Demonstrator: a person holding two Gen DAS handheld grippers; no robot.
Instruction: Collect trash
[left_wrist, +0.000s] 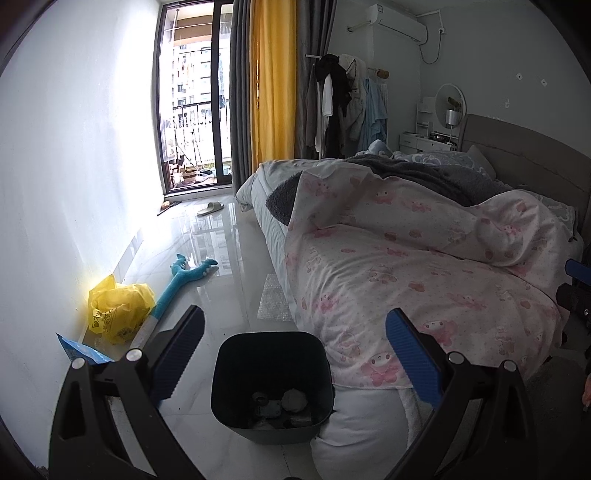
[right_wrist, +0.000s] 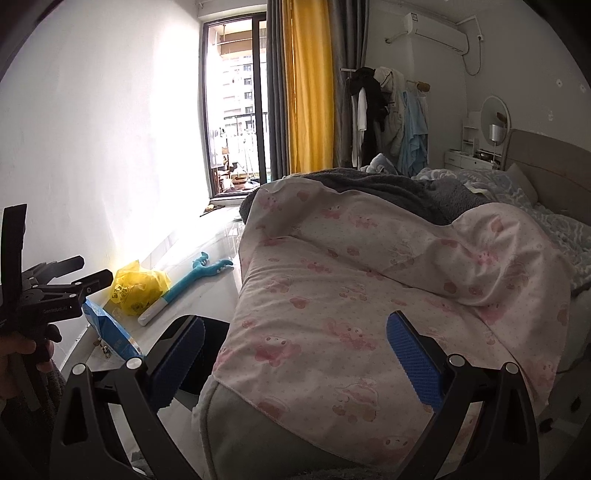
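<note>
We have the bed (left_wrist: 424, 258) filling the right of both views, its pink-printed quilt (right_wrist: 369, 295) hanging over the near corner, and that is our largest hazard: the fabric droops just beside the black bin (left_wrist: 271, 384), so a wide swing could snag it and drag it across the opening.

The bin stands on the glossy floor (left_wrist: 221, 258) between the bed and the white wall (left_wrist: 74, 166), with a few grey lumps already at its bottom. In the right wrist view it is almost wholly hidden behind the quilt, so we judge that aiming a drop from that side would be unreliable.

The trash lies along the wall: a crumpled yellow plastic bag (left_wrist: 118, 306), then a blue packet (left_wrist: 83, 350) nearer us, both beside a teal toy with a white handle (left_wrist: 181, 280). We could mistake that toy for rubbish, or knock it while reaching. The bag is thin and loose, so a shallow pinch may slip off.

Our left gripper (left_wrist: 295, 354) is spread wide and empty above the bin; our right gripper (right_wrist: 295, 354) is likewise spread and empty over the bed corner.
</note>
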